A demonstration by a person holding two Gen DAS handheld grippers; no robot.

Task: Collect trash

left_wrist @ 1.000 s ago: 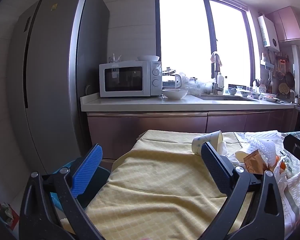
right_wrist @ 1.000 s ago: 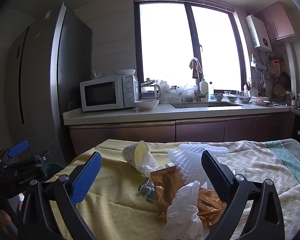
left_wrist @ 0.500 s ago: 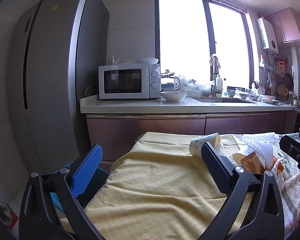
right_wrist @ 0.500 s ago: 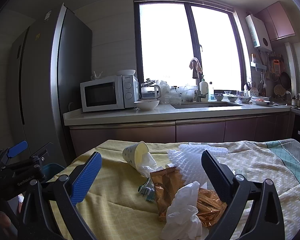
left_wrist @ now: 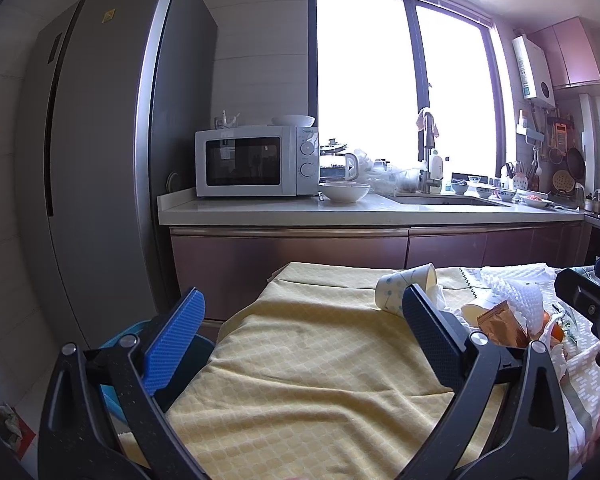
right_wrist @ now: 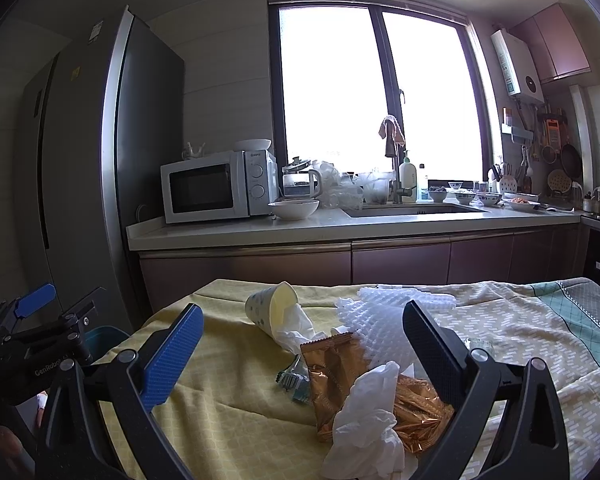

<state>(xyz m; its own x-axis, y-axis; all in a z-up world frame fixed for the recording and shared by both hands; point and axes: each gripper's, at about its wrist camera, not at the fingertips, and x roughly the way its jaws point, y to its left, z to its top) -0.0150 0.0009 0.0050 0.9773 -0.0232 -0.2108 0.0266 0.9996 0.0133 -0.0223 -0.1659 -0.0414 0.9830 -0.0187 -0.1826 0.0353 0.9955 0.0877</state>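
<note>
Trash lies in a heap on a yellow tablecloth (right_wrist: 228,408): a tipped paper cup (right_wrist: 270,310), a copper foil wrapper (right_wrist: 340,376), crumpled white tissue (right_wrist: 368,424), white foam netting (right_wrist: 384,320) and a small green packet (right_wrist: 294,382). My right gripper (right_wrist: 300,340) hangs open just above the wrapper and tissue, holding nothing. My left gripper (left_wrist: 300,320) is open over bare yellow cloth (left_wrist: 308,380), left of the heap. The left wrist view shows the cup (left_wrist: 406,288) and wrapper (left_wrist: 500,324) to its right.
A blue bin (left_wrist: 120,344) stands on the floor at the table's left end, beside a tall grey fridge (left_wrist: 100,140). Beyond the table runs a counter (right_wrist: 340,228) with a microwave (right_wrist: 216,188), a white bowl (right_wrist: 294,210) and a sink (right_wrist: 416,210).
The left wrist view has drifted slightly, with the cup and counter shifting a little left and down. The right gripper has stayed almost still. Both stay open.
</note>
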